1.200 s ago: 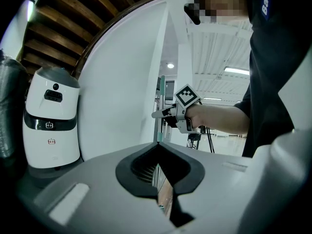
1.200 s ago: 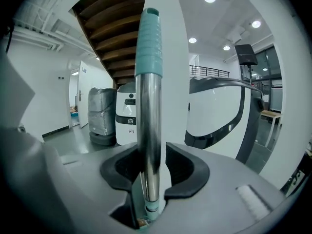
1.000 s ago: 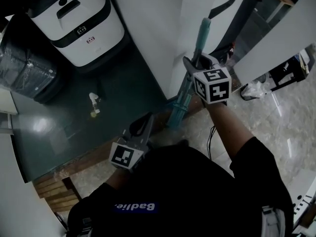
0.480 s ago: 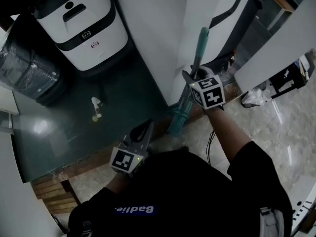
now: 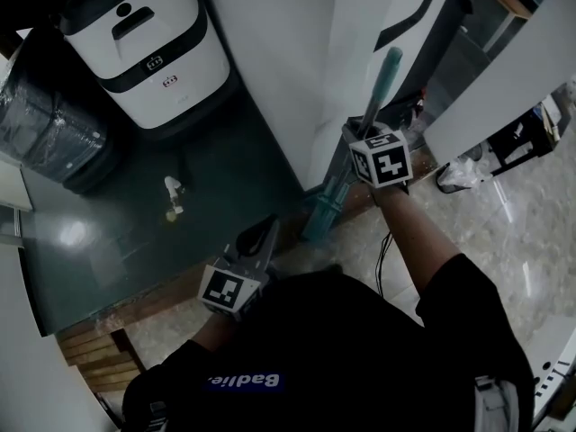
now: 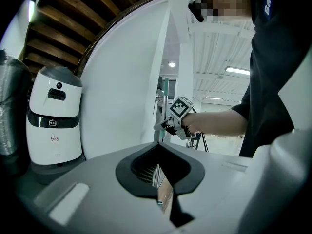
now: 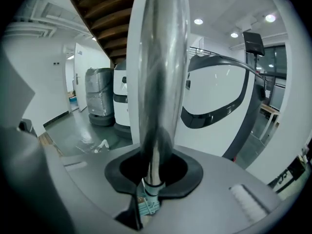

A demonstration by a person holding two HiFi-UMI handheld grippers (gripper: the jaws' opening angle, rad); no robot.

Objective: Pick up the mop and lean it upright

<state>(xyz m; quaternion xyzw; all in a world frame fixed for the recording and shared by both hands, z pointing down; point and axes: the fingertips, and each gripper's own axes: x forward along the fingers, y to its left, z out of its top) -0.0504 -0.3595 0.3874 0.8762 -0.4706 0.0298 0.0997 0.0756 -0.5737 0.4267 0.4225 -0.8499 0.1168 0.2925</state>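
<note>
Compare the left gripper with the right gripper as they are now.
The grey right gripper is shut on the shiny metal pole of the teal-handled mop, its fingers having just closed further. The grey left gripper is shut on nothing. The right gripper reaches out at arm's length beside the white wall, while the left gripper sits close to the person's body. Both carry a black-and-white marker cube.

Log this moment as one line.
right gripper: jaws just closing, shut on mop | left gripper: shut, empty | mop: upright
</note>
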